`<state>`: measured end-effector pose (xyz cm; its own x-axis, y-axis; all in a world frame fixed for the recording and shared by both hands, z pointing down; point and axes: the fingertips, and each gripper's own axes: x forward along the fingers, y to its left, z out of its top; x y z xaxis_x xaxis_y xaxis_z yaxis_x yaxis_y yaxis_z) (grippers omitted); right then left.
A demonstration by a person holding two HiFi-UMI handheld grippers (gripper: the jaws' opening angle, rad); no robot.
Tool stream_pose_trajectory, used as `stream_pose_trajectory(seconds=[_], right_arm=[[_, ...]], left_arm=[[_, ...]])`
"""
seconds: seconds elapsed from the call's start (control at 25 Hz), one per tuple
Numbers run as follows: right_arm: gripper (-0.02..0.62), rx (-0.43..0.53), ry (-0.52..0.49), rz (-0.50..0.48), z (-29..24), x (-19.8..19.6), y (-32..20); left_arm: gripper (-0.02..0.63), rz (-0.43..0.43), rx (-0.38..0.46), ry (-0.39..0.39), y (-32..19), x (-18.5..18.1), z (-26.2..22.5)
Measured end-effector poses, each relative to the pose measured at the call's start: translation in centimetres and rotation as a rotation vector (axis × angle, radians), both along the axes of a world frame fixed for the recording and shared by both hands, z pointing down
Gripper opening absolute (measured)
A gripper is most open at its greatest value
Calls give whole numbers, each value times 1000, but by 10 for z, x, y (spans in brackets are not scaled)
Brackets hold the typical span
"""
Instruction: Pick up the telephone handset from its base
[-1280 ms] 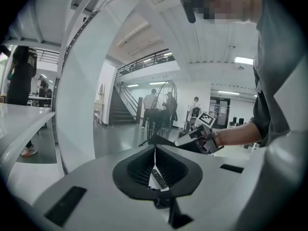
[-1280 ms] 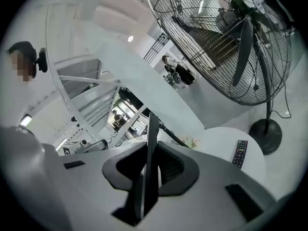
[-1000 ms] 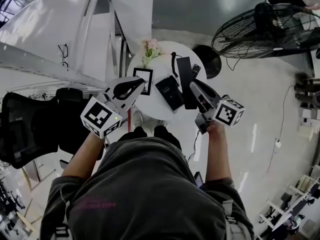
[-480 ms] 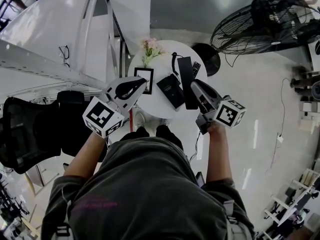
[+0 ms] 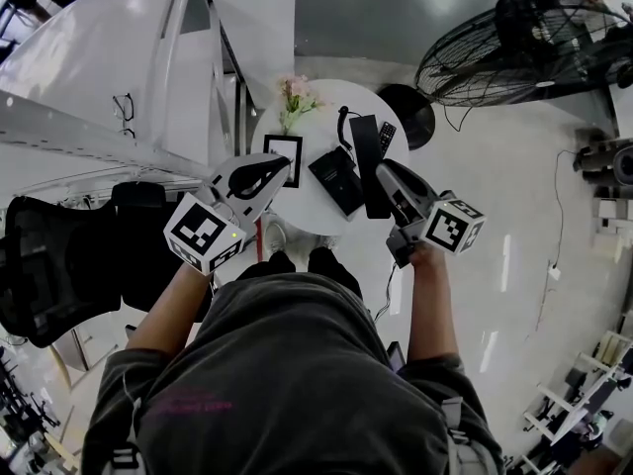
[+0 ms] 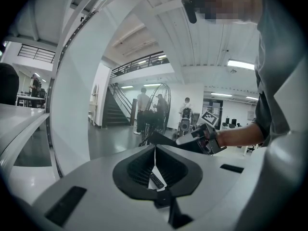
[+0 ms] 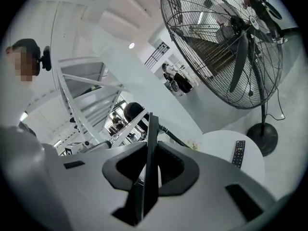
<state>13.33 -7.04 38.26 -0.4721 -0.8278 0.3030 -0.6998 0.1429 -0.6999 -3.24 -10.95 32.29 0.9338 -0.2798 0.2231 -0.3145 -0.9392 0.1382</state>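
A long black telephone handset [image 5: 368, 156] hangs over the round white table [image 5: 307, 211], just right of the black phone base [image 5: 336, 181]. My right gripper [image 5: 382, 173] is shut on the handset's near end. In the right gripper view the handset [image 7: 152, 162] stands edge-on between the jaws of the right gripper [image 7: 152, 146], and its coiled cord [image 7: 171, 134] runs away behind. My left gripper [image 5: 280, 160] hovers at the table's left side over a picture frame [image 5: 284, 158]. The left gripper's [image 6: 154, 147] tips meet with nothing held.
A black remote [image 5: 388, 139] and a small vase of flowers [image 5: 297, 97] sit at the table's far side. A large floor fan [image 5: 514, 52] stands to the right, and a black office chair [image 5: 59, 260] to the left. People stand in the distance.
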Motion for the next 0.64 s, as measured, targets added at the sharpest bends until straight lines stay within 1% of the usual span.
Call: stream_pose_trajectory(seconds=[0.64], right_arm=[[75,-17,-8,-14,11,4,-3]], left_arm=[[21,-4,-14,-11,1,6,8]])
